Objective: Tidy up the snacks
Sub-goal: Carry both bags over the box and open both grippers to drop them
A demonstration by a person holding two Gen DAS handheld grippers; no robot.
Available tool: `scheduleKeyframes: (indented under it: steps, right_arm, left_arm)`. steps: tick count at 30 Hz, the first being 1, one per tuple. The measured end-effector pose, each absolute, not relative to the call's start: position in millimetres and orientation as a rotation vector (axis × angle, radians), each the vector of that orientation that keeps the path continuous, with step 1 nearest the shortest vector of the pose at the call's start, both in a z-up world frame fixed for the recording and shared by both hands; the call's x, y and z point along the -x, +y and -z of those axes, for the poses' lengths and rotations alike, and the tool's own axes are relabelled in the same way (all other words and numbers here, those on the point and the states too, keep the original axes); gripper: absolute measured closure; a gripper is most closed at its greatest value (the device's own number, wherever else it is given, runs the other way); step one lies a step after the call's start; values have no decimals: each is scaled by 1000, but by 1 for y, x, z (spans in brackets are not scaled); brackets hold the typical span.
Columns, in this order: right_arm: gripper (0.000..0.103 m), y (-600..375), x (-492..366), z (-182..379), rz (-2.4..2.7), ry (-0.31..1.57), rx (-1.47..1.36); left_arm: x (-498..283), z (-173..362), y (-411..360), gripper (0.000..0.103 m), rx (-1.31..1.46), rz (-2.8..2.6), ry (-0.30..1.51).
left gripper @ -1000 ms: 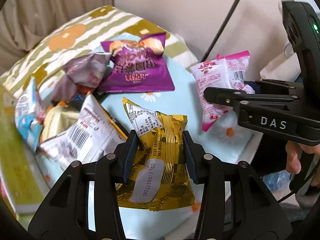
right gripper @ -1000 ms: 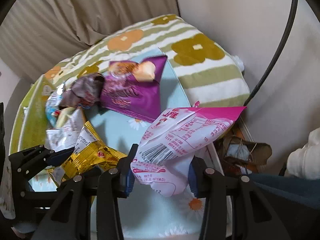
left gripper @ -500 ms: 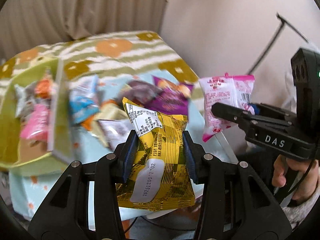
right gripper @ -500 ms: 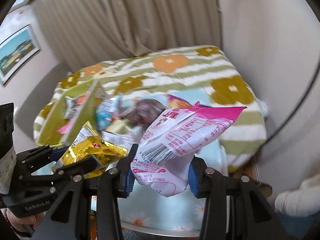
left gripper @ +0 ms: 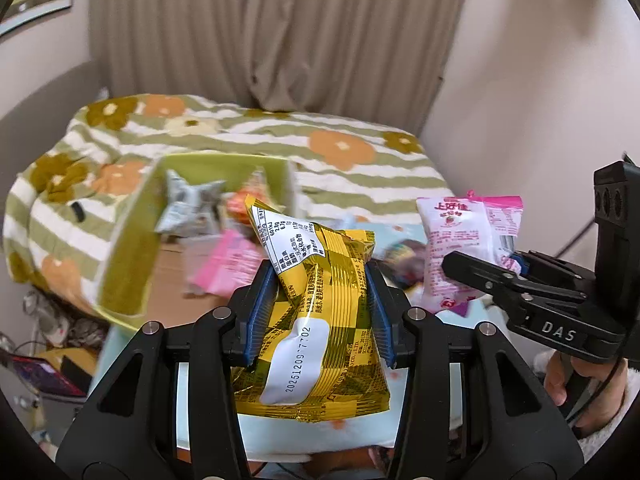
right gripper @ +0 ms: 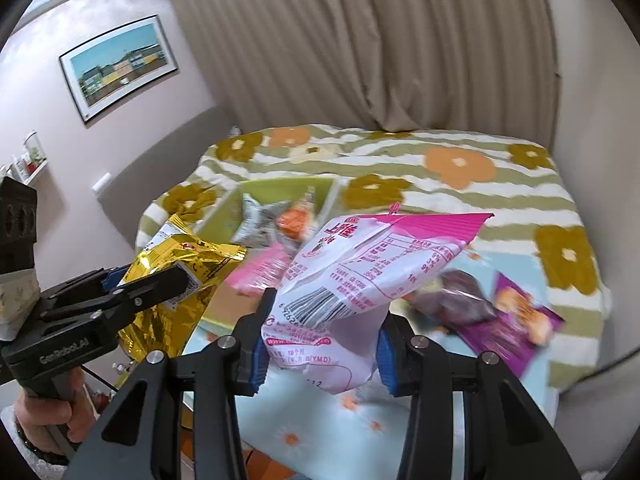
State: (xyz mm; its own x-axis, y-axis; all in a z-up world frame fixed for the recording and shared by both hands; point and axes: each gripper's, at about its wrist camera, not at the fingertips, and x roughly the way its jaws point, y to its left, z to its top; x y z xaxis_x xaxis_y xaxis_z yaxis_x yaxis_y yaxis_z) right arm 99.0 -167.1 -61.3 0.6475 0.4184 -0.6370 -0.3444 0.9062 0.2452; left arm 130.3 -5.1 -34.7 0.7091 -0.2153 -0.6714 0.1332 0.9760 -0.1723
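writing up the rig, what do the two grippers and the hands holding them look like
Both grippers, left gripper and right gripper, are black plastic with silver screws and blue finger pads. White lettering marks their sides. The hands wear fluffy white sleeves.

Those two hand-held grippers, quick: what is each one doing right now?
Left hand-held gripper: closed on the yellow snack packet.
Right hand-held gripper: closed on the pink-and-white snack packet.

Two claws, left (left gripper: 316,316) and right (right gripper: 320,344); one yellow packet (left gripper: 316,320); one pink-white packet (right gripper: 360,280); one green box (left gripper: 132,248) with three packets; one purple packet (right gripper: 516,324).
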Motion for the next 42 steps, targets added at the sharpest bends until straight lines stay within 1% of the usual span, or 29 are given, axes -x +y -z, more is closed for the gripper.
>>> scheduleKeyframes:
  steps: [8,18,20,21,22,23,24,32,42]
  right_arm:
    - [63,-90,-144,72,-502,791,-82]
    - [63,-32,-192,116,-486,908,-65]
    - [63,-27,-197,123,-477,929,-69]
    - [63,-24,-200,126,-474,937,-71]
    - [63,-22,-202,128,-471,943,-71]
    - [63,-20,-204,130,-465,949,-70]
    - [63,-19,-204,131,-461,952,-70]
    - [63,-18,-208,137,-432,969,-55]
    - [63,8,-213,133,-582,975,12]
  left_arm:
    - [-182,64,69,63,142,122,824]
    - [-251,132,124,61,161,112,974]
    - [-258,142,128,54,160,106,1001]
    - [-260,147,130,36,155,102,1013]
    - [-262,152,133,11,150,97,1022]
    - [-262,154,135,5,150,93,1018]
    - [-259,155,137,2,150,93,1007]
    - [-237,155,138,2,122,83,1026]
    - [-204,132,148,2,177,-22,983]
